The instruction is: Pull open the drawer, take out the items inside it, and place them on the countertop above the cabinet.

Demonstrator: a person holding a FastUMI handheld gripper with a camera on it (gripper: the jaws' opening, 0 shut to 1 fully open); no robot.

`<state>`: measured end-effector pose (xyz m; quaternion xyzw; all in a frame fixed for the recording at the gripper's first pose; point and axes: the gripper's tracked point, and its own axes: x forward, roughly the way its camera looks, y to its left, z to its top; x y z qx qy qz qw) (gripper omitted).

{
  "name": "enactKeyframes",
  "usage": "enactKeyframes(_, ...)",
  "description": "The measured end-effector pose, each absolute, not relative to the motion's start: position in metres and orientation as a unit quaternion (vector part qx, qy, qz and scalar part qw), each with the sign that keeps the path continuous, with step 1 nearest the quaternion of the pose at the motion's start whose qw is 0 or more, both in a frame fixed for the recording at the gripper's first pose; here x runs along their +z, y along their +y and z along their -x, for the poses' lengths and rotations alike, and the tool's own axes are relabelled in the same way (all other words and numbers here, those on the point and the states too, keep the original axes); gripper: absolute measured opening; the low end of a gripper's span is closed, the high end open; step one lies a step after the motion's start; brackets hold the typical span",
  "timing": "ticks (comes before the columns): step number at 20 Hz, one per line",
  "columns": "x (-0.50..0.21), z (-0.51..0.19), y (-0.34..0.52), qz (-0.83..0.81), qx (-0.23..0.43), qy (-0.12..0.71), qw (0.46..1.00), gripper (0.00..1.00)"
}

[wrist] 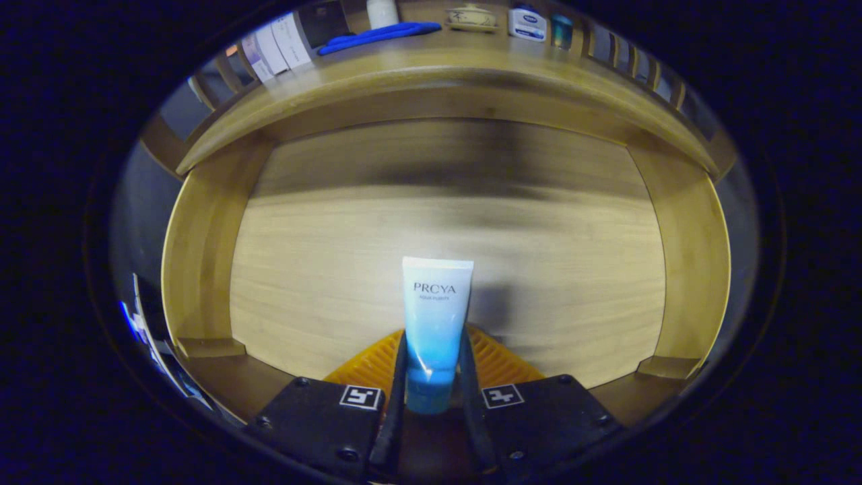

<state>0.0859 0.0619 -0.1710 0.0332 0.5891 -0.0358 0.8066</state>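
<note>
We are holding the tool [434, 367] over the open drawer [202, 256]. Its two fingers are pressing on both sides of a tube [436, 316], down near the cap end, so the tool is closed tight on the tube. The tube is white at the far end and blue near the cap. It is sticking out ahead of the fingers, over the wooden floor of the drawer.

The drawer is already pulled out, so that part is looking done. We are seeing nothing else lying on the drawer floor around the tube, though the part right under the tool is hidden from us.

Beyond the drawer is the desk [431, 67] on top of the cabinet. Some things are already sitting there: a blue flat thing [380, 36], a small lidded bowl [471, 16], a little white and blue box [526, 24], a small blue jar [561, 29] and a white bottle [382, 12]. We cannot tell if they came from the drawer.

We think the job is getting close to the end. What is left is lifting the tube up and setting it down on the desk with the other things.
</note>
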Motion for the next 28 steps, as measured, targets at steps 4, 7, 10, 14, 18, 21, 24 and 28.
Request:
enactKeyframes(4,-0.138,-0.095,0.061,-0.027,-0.03,0.561,0.827,0.39)
enactKeyframes(7,-0.109,-0.101,0.057,-0.027,-0.028,0.541,0.84,0.39)
enactKeyframes(10,-0.085,-0.107,0.055,-0.025,-0.027,0.524,0.851,0.39)
enactKeyframes(14,-0.055,-0.124,0.051,-0.024,-0.025,0.504,0.863,0.39)
enactKeyframes(18,-0.031,-0.149,0.058,-0.026,-0.014,0.49,0.871,0.39)
enactKeyframes(21,-0.012,-0.172,0.057,-0.018,-0.023,0.48,0.877,0.39)
enactKeyframes(24,-0.006,-0.194,0.055,-0.015,-0.037,0.477,0.878,0.39)
enactKeyframes(28,0.004,-0.23,0.055,-0.014,-0.049,0.467,0.883,0.39)
